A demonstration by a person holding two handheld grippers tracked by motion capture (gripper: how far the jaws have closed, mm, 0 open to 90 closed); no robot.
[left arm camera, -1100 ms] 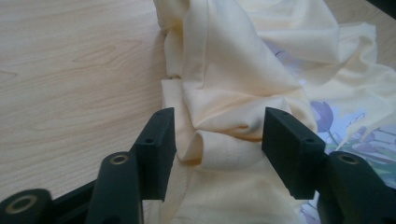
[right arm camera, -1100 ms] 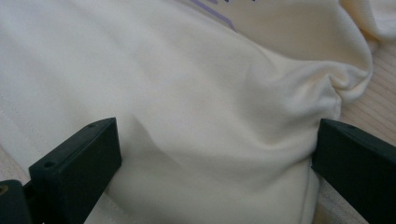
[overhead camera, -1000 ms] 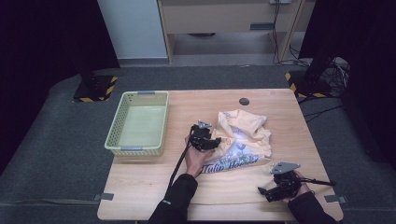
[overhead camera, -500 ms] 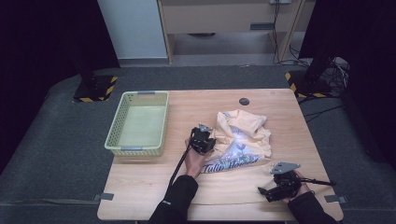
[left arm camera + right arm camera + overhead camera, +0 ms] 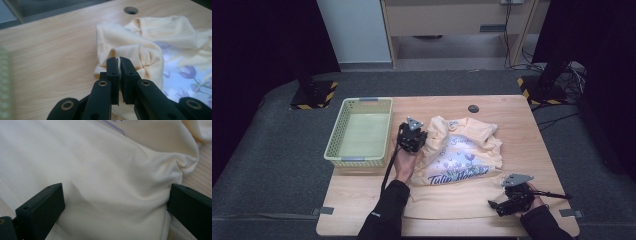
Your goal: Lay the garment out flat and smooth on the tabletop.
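Observation:
A pale yellow T-shirt point(image 5: 462, 150) with purple tulips and lettering lies crumpled on the wooden table point(image 5: 512, 107). My left gripper point(image 5: 425, 142) is shut on a raised fold at the shirt's left edge; in the left gripper view point(image 5: 119, 58) a thin ridge of the T-shirt point(image 5: 140, 50) is pinched between the pads. My right gripper point(image 5: 494, 206) rests low at the shirt's near right hem. In the right gripper view point(image 5: 115, 195) it stands open, jaws wide on either side of the smooth T-shirt point(image 5: 100, 157).
A light green mesh basket point(image 5: 334, 155) sits at the table's left, close to my left hand. A round cable hole point(image 5: 473, 108) lies near the far edge. Dark floor surrounds the table, with striped stands at both far corners.
The left gripper has closed on the shirt's left edge and risen, pulling the fold up and away from me. The right gripper has stayed put.

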